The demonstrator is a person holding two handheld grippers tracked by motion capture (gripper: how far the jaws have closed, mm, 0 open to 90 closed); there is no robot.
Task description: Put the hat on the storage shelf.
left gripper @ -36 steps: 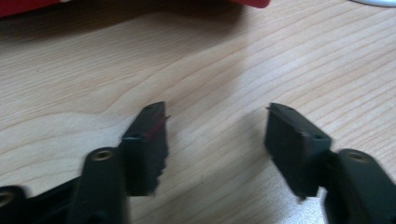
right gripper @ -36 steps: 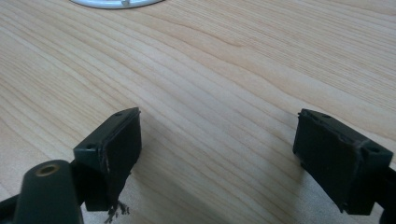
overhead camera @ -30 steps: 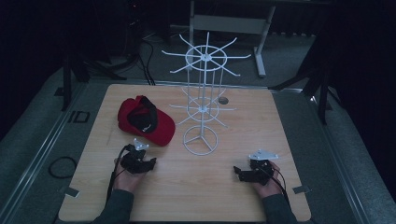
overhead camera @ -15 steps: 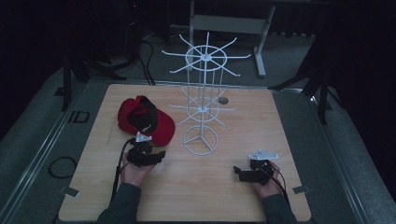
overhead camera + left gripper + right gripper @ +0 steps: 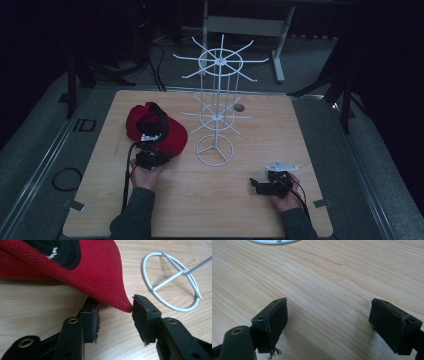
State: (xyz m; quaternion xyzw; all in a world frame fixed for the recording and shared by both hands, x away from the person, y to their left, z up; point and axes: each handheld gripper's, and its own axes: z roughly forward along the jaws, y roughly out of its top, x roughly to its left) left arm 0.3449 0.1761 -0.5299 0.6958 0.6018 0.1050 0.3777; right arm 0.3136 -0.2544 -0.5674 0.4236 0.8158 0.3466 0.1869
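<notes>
A red cap [image 5: 155, 131] with a black lining lies on the wooden table [image 5: 210, 210] left of a white wire display rack [image 5: 216, 117]. My left gripper [image 5: 154, 150] is at the cap's near edge. In the left gripper view a corner of the red brim [image 5: 100, 272] reaches in between the jaws of the left gripper [image 5: 113, 312]. Those jaws have just been closing and still stand apart, not clamped on the brim. My right gripper [image 5: 256, 184] rests low at the table's front right. Its jaws [image 5: 328, 322] are wide open over bare wood.
The rack's round base ring [image 5: 172, 282] sits on the table just right of the cap, and its edge [image 5: 274, 241] shows far ahead of the right gripper. The rack's wire arms spread out above the table's middle. A small dark disc [image 5: 239, 107] lies behind the rack.
My left hand has moved forward from the table's front left up to the cap, and its jaws now flank the brim. The right hand has stayed in place.
</notes>
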